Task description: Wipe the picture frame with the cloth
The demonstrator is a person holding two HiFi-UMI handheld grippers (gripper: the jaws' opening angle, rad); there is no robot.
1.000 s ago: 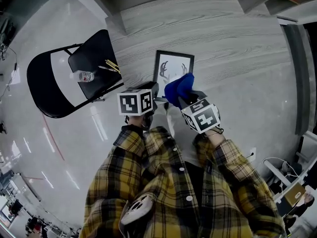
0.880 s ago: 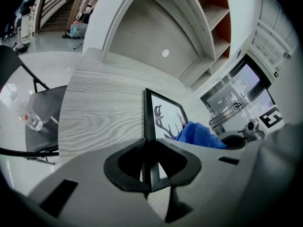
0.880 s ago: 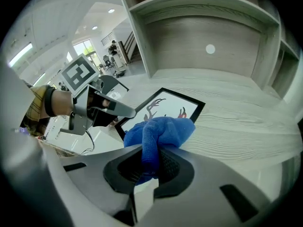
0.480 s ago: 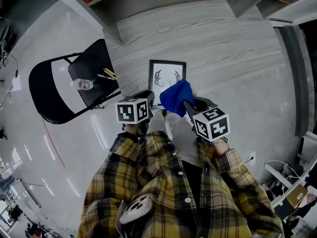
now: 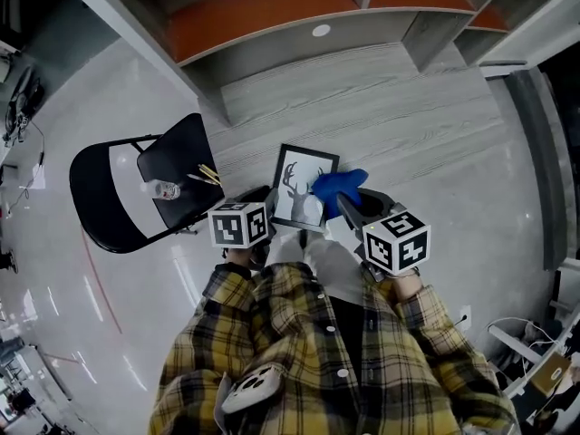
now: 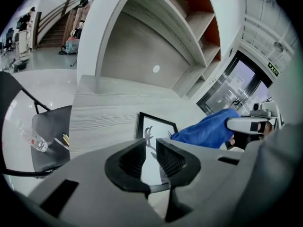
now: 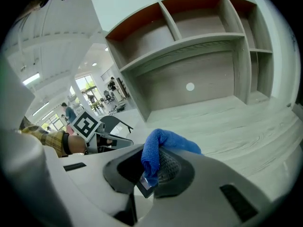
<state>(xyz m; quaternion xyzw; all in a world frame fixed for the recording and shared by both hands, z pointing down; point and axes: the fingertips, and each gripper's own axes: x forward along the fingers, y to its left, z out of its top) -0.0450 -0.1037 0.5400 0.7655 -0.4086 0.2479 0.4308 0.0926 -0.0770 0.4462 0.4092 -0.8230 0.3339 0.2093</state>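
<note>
While clamped at its lower edge, picture frame touched by blue cloth.
From left: folding chair bearing a bottle; left gripper closed narrow on the frame's bottom edge; right gripper pinched shut on the cloth, pressed against the frame's right side.

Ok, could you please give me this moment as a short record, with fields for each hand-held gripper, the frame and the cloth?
left hand-held gripper: shut on the lower edge of the picture frame
right hand-held gripper: shut on the blue cloth
cloth versus frame: cloth overlaps the frame's right edge in the head view; contact unclear
frame image: antlered deer drawing
nearby: black folding chair at left, bottle on its seat
</note>
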